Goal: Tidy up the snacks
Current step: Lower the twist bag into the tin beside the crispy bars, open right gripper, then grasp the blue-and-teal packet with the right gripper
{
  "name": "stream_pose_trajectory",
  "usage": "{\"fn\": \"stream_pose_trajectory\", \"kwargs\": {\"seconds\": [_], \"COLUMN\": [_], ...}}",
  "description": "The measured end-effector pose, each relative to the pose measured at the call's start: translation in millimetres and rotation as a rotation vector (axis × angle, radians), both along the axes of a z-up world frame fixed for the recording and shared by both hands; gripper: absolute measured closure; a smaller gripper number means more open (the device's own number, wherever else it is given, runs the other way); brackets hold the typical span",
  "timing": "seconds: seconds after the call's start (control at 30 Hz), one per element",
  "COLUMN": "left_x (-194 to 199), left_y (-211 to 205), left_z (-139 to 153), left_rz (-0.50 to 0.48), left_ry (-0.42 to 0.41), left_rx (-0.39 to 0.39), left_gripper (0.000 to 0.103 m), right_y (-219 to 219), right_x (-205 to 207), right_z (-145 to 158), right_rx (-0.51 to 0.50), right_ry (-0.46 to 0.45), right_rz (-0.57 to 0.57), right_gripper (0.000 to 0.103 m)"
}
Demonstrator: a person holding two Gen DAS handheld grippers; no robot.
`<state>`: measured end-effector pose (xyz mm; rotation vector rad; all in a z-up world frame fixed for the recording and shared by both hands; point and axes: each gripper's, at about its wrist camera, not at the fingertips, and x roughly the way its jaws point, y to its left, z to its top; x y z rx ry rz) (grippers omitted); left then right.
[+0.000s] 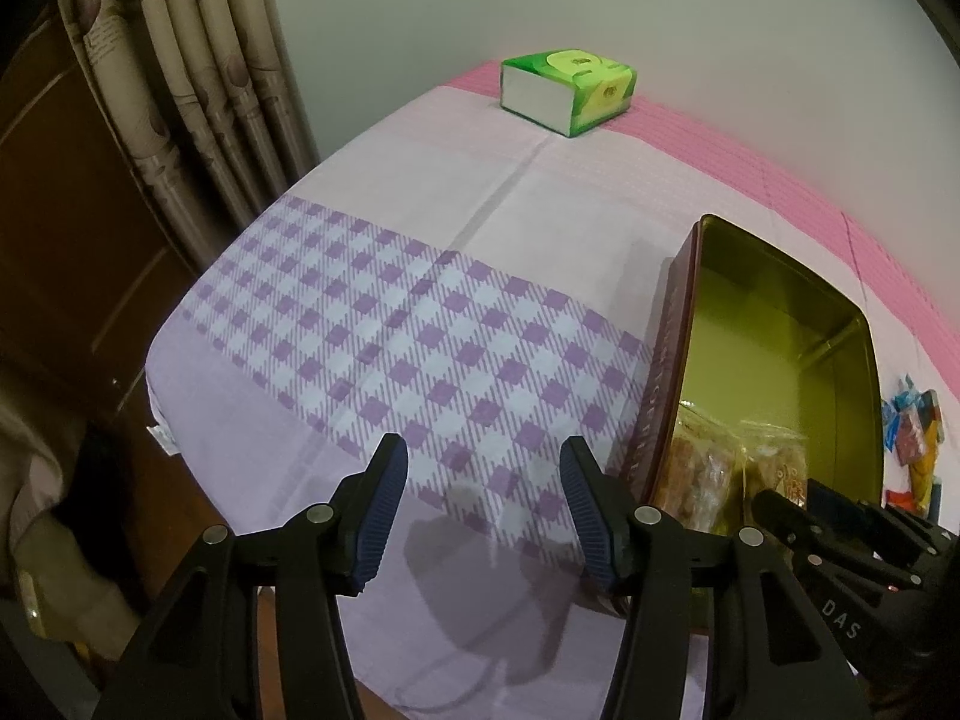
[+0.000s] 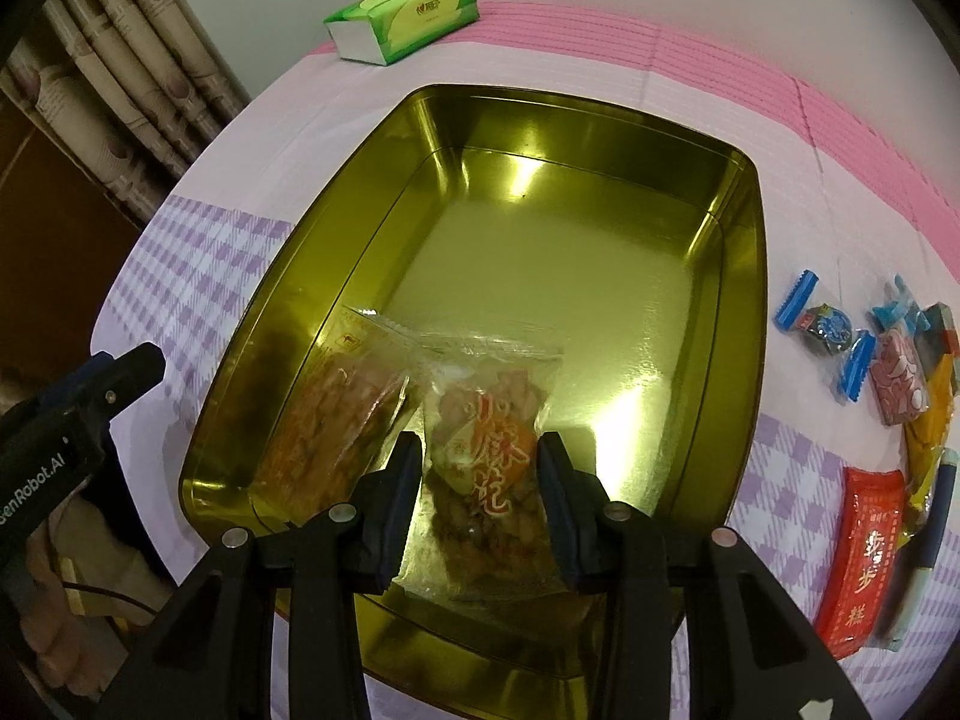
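A gold tin box (image 2: 744, 276) stands open on the table, with two clear snack bags in its near end. My right gripper (image 2: 480, 474) is open just above the tin, its jaws on either side of the right bag (image 2: 480, 450) with red writing, apart from it. The left bag (image 2: 336, 414) leans on the tin's left wall. My left gripper (image 1: 486, 480) is open and empty over the checked cloth, left of the tin (image 1: 840, 360). Loose snacks lie right of the tin: a red packet (image 2: 861, 558), a pink one (image 2: 900, 384), blue-wrapped candies (image 2: 831, 327).
A green tissue pack (image 2: 408, 18) lies at the far edge by the wall; it also shows in the left wrist view (image 1: 570, 90). Curtains (image 1: 198, 90) and a brown wooden door hang left of the table. The table's left edge drops off near my left gripper.
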<state>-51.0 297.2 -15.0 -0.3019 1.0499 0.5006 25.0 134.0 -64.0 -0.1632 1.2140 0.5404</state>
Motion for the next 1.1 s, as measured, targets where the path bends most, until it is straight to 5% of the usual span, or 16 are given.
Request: {"fn": "stream_pose_trajectory", "kwargs": {"seconds": [0.53, 0.83, 1.1], "left_x": [1, 1, 6], "left_y": [-4, -10, -27], "left_z": [1, 6, 11], "left_rz": [-0.018, -0.03, -0.073], "left_ry": [0.003, -0.005, -0.005], "left_rx": [0.022, 0.044, 0.063], "left_gripper": [0.049, 0.049, 0.048], "right_y": [-41, -148, -258], "right_x": [2, 24, 39], "right_z": [34, 53, 25], "right_rx": [0.074, 0.048, -0.016], "right_ry": [-0.066, -0.125, -0.085], "right_rz": [-0.03, -0.194, -0.401], "right_gripper": [0.06, 0.059, 0.05]}}
